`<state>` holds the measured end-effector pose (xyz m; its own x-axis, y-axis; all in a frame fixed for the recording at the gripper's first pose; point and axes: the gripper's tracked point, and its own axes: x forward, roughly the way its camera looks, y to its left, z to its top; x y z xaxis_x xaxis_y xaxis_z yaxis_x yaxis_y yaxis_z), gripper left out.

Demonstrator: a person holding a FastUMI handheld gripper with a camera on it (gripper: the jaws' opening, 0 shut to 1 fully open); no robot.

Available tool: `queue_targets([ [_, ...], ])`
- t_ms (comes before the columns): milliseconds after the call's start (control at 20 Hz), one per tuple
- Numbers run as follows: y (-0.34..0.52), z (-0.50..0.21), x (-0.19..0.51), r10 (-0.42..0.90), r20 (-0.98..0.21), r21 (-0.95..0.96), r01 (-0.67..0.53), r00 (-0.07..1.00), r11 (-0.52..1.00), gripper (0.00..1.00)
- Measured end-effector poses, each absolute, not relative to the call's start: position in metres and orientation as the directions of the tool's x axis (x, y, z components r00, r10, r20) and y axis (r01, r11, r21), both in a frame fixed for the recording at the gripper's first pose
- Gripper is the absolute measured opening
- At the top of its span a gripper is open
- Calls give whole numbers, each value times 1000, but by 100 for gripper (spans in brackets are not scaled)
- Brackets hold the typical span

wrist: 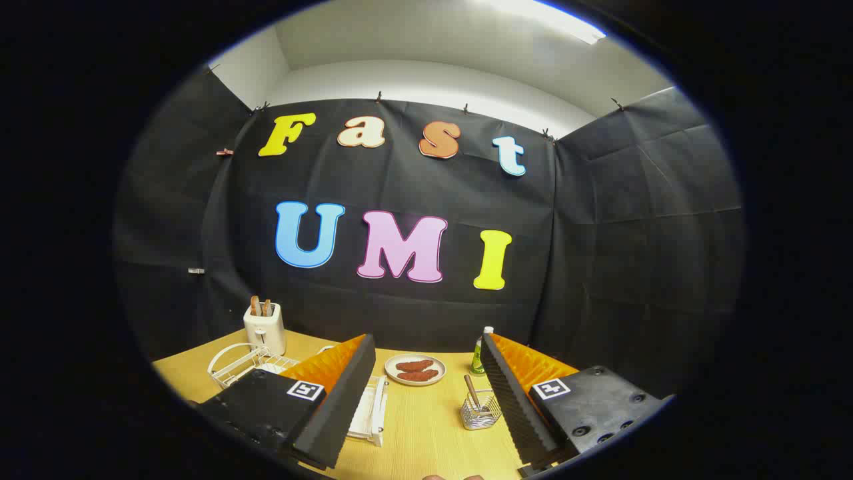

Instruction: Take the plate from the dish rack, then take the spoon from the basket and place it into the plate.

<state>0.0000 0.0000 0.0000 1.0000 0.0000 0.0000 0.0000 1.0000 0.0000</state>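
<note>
My gripper (426, 407) hangs spread wide, nothing between the fingers. The dish rack (243, 363) sits lower left of frame, partly behind my left finger — I'd swing left first. The basket (480, 413), spoon (471, 392) handle upright, stands just inside my right finger.

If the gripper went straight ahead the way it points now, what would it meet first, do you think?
The gripper is open, fingers wide apart over the table. Straight ahead between them lies bare tabletop, then probably the plate of food near the wall, though depth is hard to judge. The basket with the spoon sits just inside the right finger.
</note>
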Motion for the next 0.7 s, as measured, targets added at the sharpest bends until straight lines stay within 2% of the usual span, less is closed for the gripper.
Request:
queue_targets([
  [700, 3, -9, 17, 19, -26, 23, -18, 999, 1000, 97],
])
